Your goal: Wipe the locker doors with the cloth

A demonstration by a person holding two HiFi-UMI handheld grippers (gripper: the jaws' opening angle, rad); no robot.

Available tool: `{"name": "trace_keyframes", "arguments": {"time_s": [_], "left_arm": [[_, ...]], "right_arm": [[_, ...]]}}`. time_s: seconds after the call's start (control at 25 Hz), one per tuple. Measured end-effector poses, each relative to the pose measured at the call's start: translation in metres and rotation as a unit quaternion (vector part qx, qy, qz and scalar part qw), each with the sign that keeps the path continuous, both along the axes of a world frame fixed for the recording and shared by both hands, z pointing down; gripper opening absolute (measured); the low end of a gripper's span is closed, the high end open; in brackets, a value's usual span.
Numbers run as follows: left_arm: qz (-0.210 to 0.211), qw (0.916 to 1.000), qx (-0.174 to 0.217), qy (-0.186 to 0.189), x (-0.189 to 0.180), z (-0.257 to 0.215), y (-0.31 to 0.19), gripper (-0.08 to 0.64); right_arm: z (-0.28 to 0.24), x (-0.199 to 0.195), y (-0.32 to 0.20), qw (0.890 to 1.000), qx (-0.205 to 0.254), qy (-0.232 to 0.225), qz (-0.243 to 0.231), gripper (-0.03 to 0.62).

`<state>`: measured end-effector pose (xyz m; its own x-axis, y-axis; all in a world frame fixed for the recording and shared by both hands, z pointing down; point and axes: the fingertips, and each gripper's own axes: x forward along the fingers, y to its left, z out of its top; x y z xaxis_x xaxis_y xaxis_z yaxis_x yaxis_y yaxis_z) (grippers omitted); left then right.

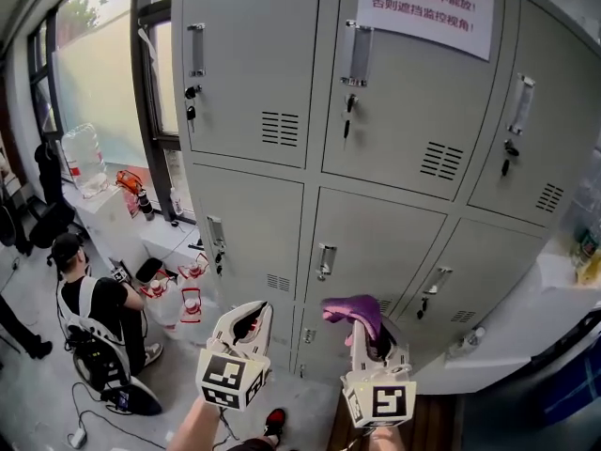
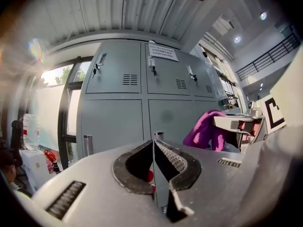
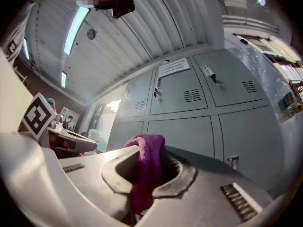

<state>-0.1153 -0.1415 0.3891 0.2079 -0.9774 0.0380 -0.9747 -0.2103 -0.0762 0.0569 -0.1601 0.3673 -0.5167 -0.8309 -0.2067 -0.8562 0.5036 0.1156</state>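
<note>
**Cloth.** The purple terry cloth (image 1: 355, 310) is held in the air in front of the locker bank, at the level of the lowest row of doors. It is bunched into a fold, and most of it sticks out past the jaw tips toward the lockers. It does not appear to touch any door. The left gripper view shows it hanging near the lockers, with the door faces behind it.

**Right gripper.** The right gripper (image 3: 146, 186) is pinching the cloth, with both jaws pressed onto the fold. The gripper points away from the person, toward the lockers and slightly upward.

**Left gripper.** The left gripper (image 2: 153, 148) is just beside the right one, on its left. Its jaws are pressed together and hold nothing.

**Locker doors.** The grey metal locker doors (image 1: 376, 242) stand on the far side of both grippers. The middle and top rows are above the cloth. A white paper notice (image 1: 420, 3) is fixed to the top middle door.

**Assessment.** Wiping has not begun. The doors lie straight ahead of the cloth, so the next move should be to push the right gripper forward until the cloth meets a door. The right hand is the working hand.
</note>
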Motion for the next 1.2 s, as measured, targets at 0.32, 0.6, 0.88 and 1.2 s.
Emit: {"name": "trace_keyframes", "arguments": {"time_s": [0.32,0.6,0.88,1.2], "left_arm": [[-0.005,1.0000,0.004,-0.002,-0.025,-0.012,-0.059,0.032],[-0.015,0.9998,0.007,-0.005,-0.043,-0.019,-0.084,0.032],[-0.036,0.9993,0.005,0.000,-0.065,-0.018,-0.090,0.032],[-0.047,0.9988,0.007,0.007,-0.076,-0.019,-0.088,0.032]], "right_arm": [[-0.042,-0.032,-0.062,0.999,0.030,-0.015,-0.013,0.057],[-0.082,-0.070,-0.096,0.998,0.046,-0.027,-0.029,0.058],[-0.102,-0.102,-0.123,0.998,0.051,-0.031,-0.033,0.057],[-0.106,-0.102,-0.144,0.998,0.038,-0.041,-0.009,0.057]]}}
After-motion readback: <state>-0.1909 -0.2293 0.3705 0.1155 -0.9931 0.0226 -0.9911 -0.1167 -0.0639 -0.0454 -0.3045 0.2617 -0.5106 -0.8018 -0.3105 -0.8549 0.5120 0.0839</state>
